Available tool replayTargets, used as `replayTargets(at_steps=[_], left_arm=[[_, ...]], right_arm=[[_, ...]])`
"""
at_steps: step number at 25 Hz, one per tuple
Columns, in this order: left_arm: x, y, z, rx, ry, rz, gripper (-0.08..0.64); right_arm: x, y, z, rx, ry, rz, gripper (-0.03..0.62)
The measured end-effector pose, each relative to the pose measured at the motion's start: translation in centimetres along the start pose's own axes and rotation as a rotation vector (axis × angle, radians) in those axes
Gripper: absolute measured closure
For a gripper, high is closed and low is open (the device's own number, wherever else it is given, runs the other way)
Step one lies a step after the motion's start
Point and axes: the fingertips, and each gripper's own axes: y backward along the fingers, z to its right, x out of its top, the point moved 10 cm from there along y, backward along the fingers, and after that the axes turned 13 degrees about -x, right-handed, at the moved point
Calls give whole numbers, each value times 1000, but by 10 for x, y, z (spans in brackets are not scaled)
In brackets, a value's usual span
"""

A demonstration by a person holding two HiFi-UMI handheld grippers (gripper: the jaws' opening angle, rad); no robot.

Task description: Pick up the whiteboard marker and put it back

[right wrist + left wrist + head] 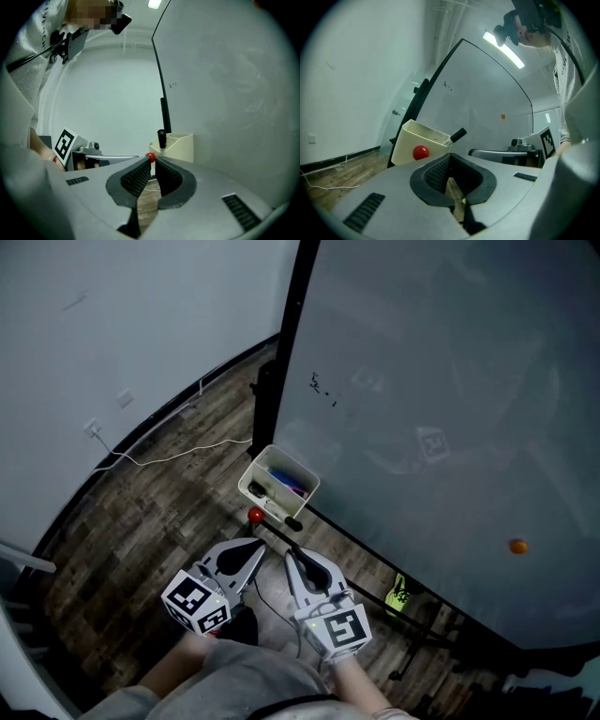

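Pale walls meet a dark wood-plank floor under a ceiling striplight.

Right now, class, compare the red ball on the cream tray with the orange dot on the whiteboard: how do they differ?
Colour: the red ball is bright red, while the orange dot is orange.
Place: the red ball sits on the outer wall of the cream tray, while the orange dot sits alone on the bare whiteboard, far to the tray's right.
Both are small and round.

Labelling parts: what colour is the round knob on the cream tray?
The knob is red, clearest in the left gripper view.
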Motion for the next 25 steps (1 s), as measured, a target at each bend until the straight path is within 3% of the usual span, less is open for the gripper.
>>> replayTargets(at_steps=[5,8,10,25], left_arm=[[-1,-11,-13,-63,24,-18,545],[-5,-15,-18,-88,31,-36,545],[-8,-17,-21,-99,38,-47,545],[-5,-28,-33,-146,44,-78,545]], right_arm=[[3,-16,13,-33,-17,11,571],[10,-24,14,1,3,29,560],[11,-28,13,23,11,55,469],[21,-42,12,-25,35,122,469]])
